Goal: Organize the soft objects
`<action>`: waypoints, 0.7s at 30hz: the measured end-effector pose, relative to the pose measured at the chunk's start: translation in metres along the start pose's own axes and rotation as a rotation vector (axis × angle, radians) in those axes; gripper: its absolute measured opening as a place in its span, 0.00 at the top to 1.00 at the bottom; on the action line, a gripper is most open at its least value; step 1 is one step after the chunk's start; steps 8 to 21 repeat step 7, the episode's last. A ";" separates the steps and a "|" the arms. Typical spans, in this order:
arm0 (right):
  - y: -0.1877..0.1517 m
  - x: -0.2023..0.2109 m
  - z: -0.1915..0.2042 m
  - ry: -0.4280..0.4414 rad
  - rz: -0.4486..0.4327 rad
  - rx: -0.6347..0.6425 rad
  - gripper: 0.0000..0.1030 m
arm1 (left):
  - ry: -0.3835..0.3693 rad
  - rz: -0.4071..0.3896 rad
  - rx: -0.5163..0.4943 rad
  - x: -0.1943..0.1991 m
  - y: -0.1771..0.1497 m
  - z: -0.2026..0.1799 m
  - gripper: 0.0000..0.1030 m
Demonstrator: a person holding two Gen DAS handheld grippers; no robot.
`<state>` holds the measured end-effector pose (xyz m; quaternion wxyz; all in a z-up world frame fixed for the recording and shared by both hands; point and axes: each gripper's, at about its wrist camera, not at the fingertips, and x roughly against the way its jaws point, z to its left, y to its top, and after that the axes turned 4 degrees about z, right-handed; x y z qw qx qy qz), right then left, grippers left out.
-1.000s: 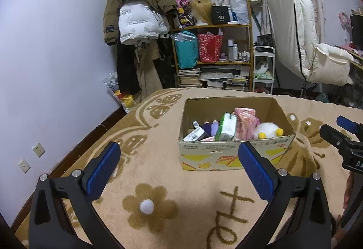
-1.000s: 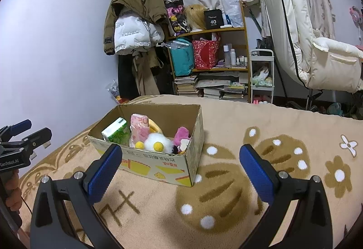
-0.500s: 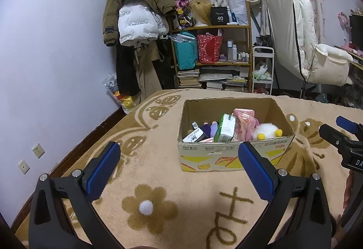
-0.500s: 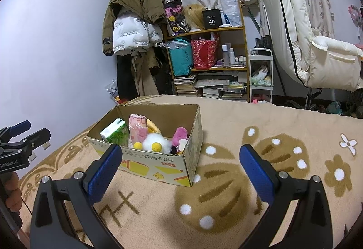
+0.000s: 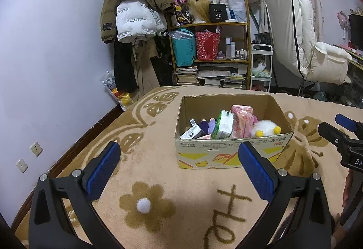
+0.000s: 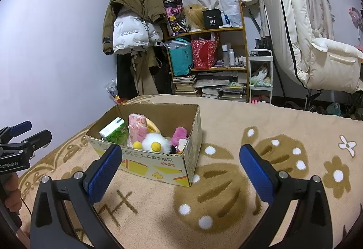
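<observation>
1. Left gripper [image 5: 179, 165] and right gripper [image 6: 181, 165]: both spread wide, empty, hovering short of the cardboard box [image 5: 231, 153].
2. Box on the bed blanket [image 6: 261, 126] holds a white plush [image 6: 156, 143], probably a tissue pack [image 5: 223, 124]; descend vertically, pinch the plush mid-body.

The cardboard box [image 5: 231, 153] is matt brown with a printed paper front. Under it lies a fluffy, deep-pile blanket [image 5: 158, 172]. The left gripper [image 5: 179, 167] has matt black plastic arms, ribbed blue rubbery pads [image 5: 103, 170] and shiny metal bolts.
</observation>
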<state>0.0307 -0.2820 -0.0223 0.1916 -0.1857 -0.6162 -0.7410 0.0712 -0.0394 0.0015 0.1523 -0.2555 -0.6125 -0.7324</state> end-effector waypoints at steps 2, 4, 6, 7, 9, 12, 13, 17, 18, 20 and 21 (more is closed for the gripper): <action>0.000 0.000 0.000 0.001 0.000 -0.001 0.00 | -0.002 0.002 0.004 -0.001 -0.001 0.000 0.01; 0.000 0.000 0.000 0.000 -0.001 -0.001 0.00 | -0.004 0.001 0.003 -0.001 -0.001 0.001 0.01; 0.000 0.000 0.000 0.000 0.000 -0.002 0.00 | -0.005 -0.001 0.005 -0.001 -0.001 0.000 0.01; 0.000 -0.001 0.000 -0.001 0.001 -0.002 0.00 | -0.007 0.000 0.006 -0.001 -0.001 0.000 0.01; 0.000 -0.001 0.000 -0.001 0.001 -0.002 0.00 | -0.007 0.000 0.006 -0.001 -0.001 0.000 0.01; 0.000 -0.001 0.000 -0.001 0.001 -0.002 0.00 | -0.007 0.000 0.006 -0.001 -0.001 0.000 0.01; 0.000 -0.001 0.000 -0.001 0.001 -0.002 0.00 | -0.007 0.000 0.006 -0.001 -0.001 0.000 0.01; 0.000 -0.001 0.000 -0.001 0.001 -0.002 0.00 | -0.007 0.000 0.006 -0.001 -0.001 0.000 0.01; 0.000 -0.001 0.000 -0.001 0.001 -0.002 0.00 | -0.007 0.000 0.006 -0.001 -0.001 0.000 0.01; 0.000 -0.001 0.000 -0.001 0.001 -0.002 0.00 | -0.007 0.000 0.006 -0.001 -0.001 0.000 0.01; 0.000 -0.001 0.000 -0.001 0.001 -0.002 0.00 | -0.007 0.000 0.006 -0.001 -0.001 0.000 0.01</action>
